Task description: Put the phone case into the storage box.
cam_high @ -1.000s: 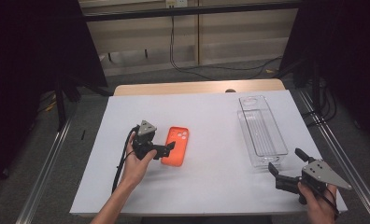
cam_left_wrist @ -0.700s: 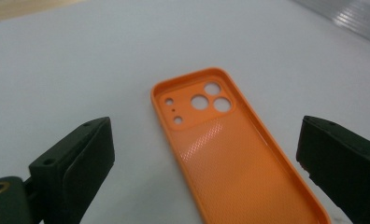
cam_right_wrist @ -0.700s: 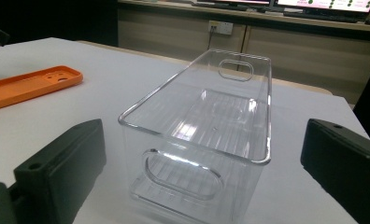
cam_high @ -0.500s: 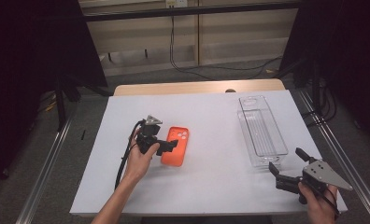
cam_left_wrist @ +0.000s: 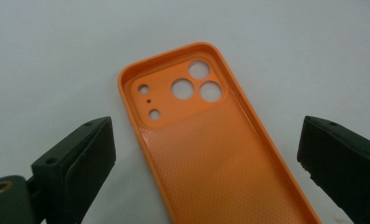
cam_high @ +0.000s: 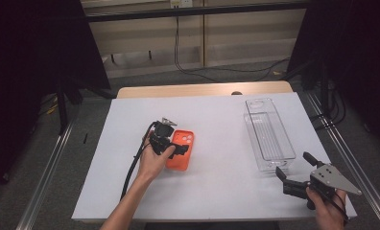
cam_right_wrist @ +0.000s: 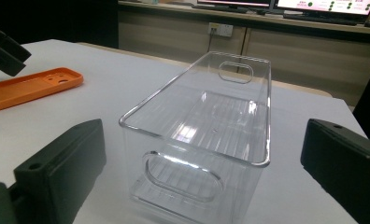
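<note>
Straddling the orange phone case [cam_left_wrist: 211,140] with jaws that have just been opening and now stand spread on either side of it, pads clear of its rims, the left gripper [cam_high: 176,149] seems lined up to close across the case's width as it lies hollow side up on the white table [cam_high: 217,191]. The right gripper [cam_high: 293,179] waits with jaws spread before the empty clear plastic bin [cam_right_wrist: 206,135], likely the drop-off. The left gripper view alone reveals the camera cut-outs and textured inside; the right gripper view alone shows the bin's handle slots.
</note>
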